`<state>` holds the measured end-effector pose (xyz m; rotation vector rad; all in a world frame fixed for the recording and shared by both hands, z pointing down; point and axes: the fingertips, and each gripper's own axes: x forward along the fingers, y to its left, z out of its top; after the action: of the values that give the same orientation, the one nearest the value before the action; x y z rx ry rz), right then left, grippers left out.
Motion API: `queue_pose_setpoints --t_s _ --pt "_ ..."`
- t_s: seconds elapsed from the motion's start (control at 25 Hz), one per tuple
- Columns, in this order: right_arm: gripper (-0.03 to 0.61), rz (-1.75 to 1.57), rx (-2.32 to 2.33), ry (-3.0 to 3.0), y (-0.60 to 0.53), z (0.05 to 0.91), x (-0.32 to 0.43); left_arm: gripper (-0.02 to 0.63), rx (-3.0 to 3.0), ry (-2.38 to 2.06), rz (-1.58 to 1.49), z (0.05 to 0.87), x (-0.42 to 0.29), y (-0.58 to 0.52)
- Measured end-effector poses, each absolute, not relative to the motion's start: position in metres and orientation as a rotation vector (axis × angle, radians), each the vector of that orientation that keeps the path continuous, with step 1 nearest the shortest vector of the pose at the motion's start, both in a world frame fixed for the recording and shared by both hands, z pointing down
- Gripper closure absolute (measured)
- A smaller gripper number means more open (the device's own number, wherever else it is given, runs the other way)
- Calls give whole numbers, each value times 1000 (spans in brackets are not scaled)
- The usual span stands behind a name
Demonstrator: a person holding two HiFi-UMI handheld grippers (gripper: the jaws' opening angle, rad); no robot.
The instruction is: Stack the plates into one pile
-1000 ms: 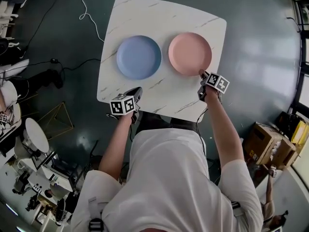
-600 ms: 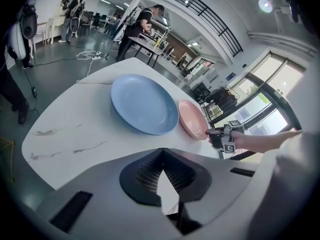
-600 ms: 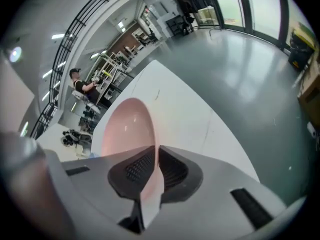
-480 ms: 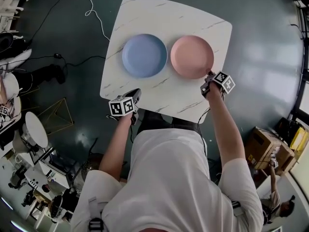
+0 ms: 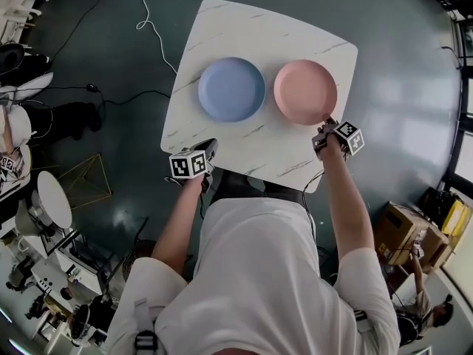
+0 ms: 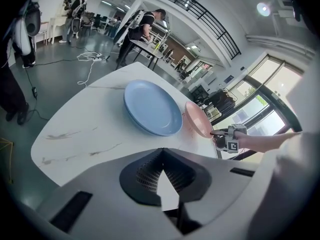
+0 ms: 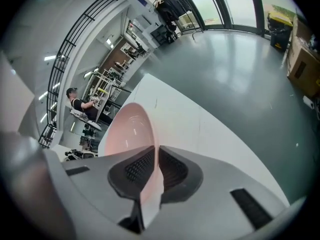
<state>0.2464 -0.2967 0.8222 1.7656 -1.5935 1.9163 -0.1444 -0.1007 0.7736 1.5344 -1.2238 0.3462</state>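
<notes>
On the white marbled table point(image 5: 244, 28) we have two shallow plates lying side by side, close but not quite touching: the blue plate point(image 5: 231, 89) to our left and the pink plate point(image 5: 305, 92) to our right, both toward our side of the top. Our right gripper point(image 5: 327, 123) has just been closing, and its own view shows the pink plate's near rim running between the pads, which press on it from both sides. Whether that rim has left the table we cannot tell. Our left gripper point(image 5: 210, 146) is closed on nothing and hovers at the table's near edge, in front of the blue plate and apart from it. We judge the plates to be light, stiff and smooth, probably matte plastic, so weight is no worry. A pinch at one edge leaves the whole disc hanging off the pads, though, and it may pivot or slide out if we swing it fast. The raised rim is the only place to take hold, one pad inside the lip and one beneath. We think the grip we have is right. The pink plate should go across level and low, then be centred over the blue plate before we let go.
</notes>
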Motion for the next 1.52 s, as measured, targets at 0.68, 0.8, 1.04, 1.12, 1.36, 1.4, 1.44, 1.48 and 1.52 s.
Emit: queue_pose_setpoints --t_s 0.68,0.8,1.04,1.12,1.36,1.4,1.44,1.48,1.52 --pt "538 1957 1714 -1672 -289 793 158 600 1519 -1266 310 773 -214 -77" --pt "538 1961 1645 -1695 -288 793 128 600 1506 -1277 304 773 -227 -73" --pt "538 1926 1529 -1745 -288 797 80 600 1481 -1304 275 773 -253 -67" --pt "538 1908 1487 -1755 -286 798 65 601 1465 -1312 266 774 -260 -61" --pt "537 1806 1358 -1786 -278 802 25 600 1463 -1319 324 779 -272 -41" --pt "537 1799 1348 -1787 -277 803 20 601 1466 -1315 327 780 -272 -39" --pt "537 1794 1341 -1786 -277 804 16 600 1463 -1312 324 781 -273 -36" --pt "535 1791 1336 -1786 -277 805 12 601 1457 -1311 318 782 -274 -34" --pt "534 1789 1331 -1785 -276 806 8 601 1450 -1311 313 784 -275 -32"
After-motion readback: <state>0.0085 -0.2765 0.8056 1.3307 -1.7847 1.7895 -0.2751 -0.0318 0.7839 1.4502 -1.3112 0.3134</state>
